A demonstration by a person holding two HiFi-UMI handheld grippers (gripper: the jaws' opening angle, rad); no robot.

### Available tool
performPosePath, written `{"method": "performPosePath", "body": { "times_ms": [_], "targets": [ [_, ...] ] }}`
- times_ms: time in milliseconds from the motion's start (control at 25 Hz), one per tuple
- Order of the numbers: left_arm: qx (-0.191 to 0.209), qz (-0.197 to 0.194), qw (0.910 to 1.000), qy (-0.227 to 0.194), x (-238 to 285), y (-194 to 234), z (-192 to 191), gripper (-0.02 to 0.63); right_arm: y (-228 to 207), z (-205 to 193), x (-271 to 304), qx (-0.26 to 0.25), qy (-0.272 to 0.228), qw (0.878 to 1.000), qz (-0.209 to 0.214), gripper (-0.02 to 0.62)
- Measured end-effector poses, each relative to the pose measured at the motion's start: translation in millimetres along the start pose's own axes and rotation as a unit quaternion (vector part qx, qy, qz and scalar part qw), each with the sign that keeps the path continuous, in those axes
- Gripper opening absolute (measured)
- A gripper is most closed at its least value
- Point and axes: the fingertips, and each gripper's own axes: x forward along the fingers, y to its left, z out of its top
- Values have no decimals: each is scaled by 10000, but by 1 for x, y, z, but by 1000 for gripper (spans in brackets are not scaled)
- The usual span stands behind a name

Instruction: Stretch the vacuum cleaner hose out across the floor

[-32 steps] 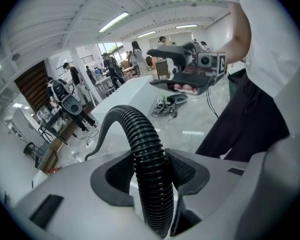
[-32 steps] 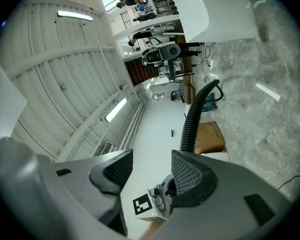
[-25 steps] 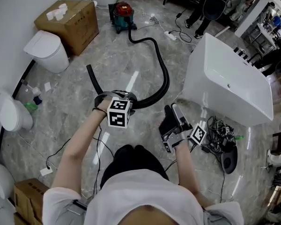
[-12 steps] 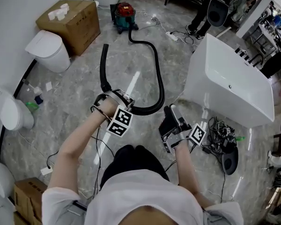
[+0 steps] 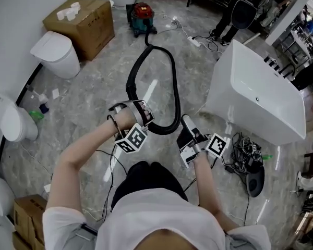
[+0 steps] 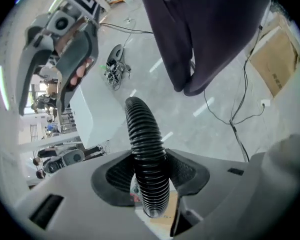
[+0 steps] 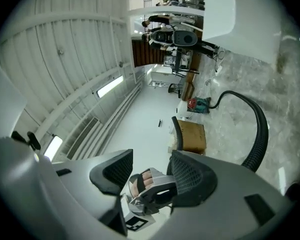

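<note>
Black ribbed vacuum hose [image 5: 175,92] loops over the grey marble floor [image 5: 94,98] from the red canister vacuum [image 5: 141,13]. The left hand-held gripper [image 6: 150,179] pinches it partway along (a hold for dragging); the right hand-held gripper [image 7: 149,170] hangs spread, empty.

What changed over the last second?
The left gripper rolled, still clamped on the hose, swinging its free end from up-left round toward the vacuum cleaner. The right gripper stayed open beside the loop; the vacuum cleaner did not move.

Vacuum cleaner [image 5: 141,15] far ahead — cardboard box [image 5: 88,22] left, bathtub [image 5: 223,100] right, hose [image 5: 177,98] between
</note>
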Motion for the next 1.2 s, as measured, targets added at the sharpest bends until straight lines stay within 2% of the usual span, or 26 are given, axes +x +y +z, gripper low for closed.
{"method": "performPosePath", "body": {
  "times_ms": [240, 400, 560, 760, 840, 1000, 1080, 1200],
  "targets": [
    [608, 534, 9967, 42, -3, 11, 6, 187, -13, -11, 45, -704, 971, 9923, -314, 241],
    [1097, 811, 9906, 101, -8, 17, 14, 187, -20, -21, 77, -824, 1922, 9765, -532, 245],
    [1430, 1057, 9840, 97, -12, 22, 19, 186, -22, -36, 108, -959, 2741, 9562, -367, 253],
    [1680, 1254, 9778, -12, -19, 23, 28, 186, -26, -51, 144, -778, 2989, 9501, -447, 255],
    [1755, 1385, 9747, -75, -20, 27, 35, 186, -31, -61, 151, -746, 3178, 9440, -489, 255],
    [1749, 1364, 9749, -209, -21, 29, 45, 186, -35, -77, 157, -702, 3544, 9311, -491, 254],
    [1817, 1383, 9732, -285, -23, 30, 50, 186, -33, -83, 156, -805, 3784, 9213, -391, 253],
    [1831, 1409, 9718, -464, -24, 30, 62, 184, -29, -97, 150, -1055, 4280, 8974, -194, 247]
  ]
}}
